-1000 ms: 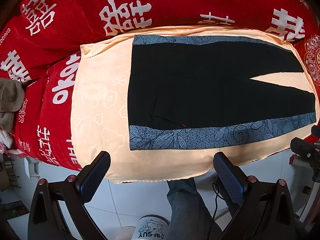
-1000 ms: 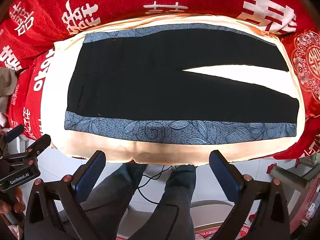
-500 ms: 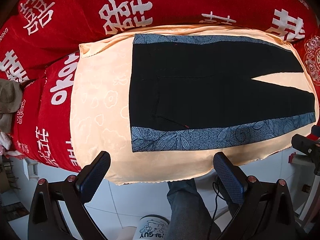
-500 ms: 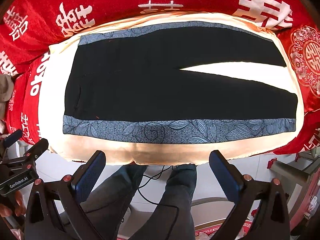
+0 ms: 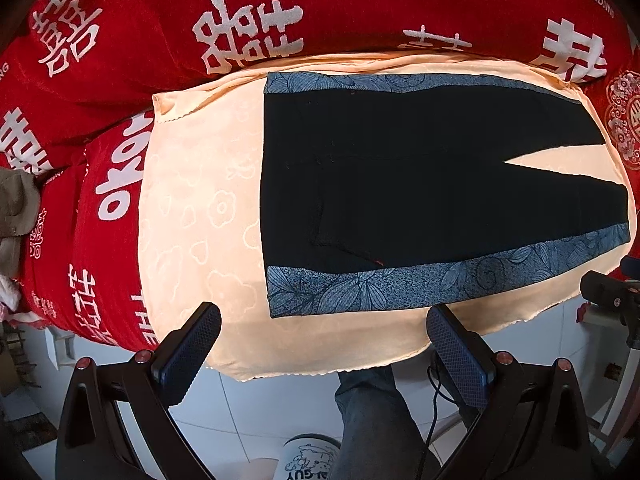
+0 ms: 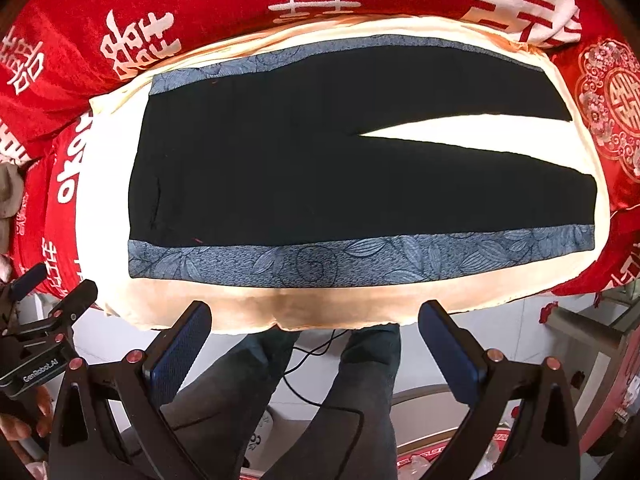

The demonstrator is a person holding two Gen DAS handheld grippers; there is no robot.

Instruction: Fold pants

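Pants (image 5: 420, 184) lie spread flat and unfolded across the middle of both views: black, with a blue leaf-print stripe along the upper and lower edges, waistband toward frame left, the two legs parting toward frame right. No fold visible; judged to be at the very start, every fold left to do.

Left gripper (image 5: 324, 348) hangs at the bottom of its frame, jaws wide apart, holding nothing, short of the near stripe. Right gripper (image 6: 316, 340) likewise: jaws spread, nothing between them, clear of the fabric.

Surface: pale peach cloth (image 5: 192, 216) with an embossed flower pattern, laid over a red bedspread (image 5: 120, 40) printed with white characters. Below the cloth edge, white floor tiles (image 5: 260, 412), the person's legs (image 6: 352, 400) in dark trousers, a black cable.
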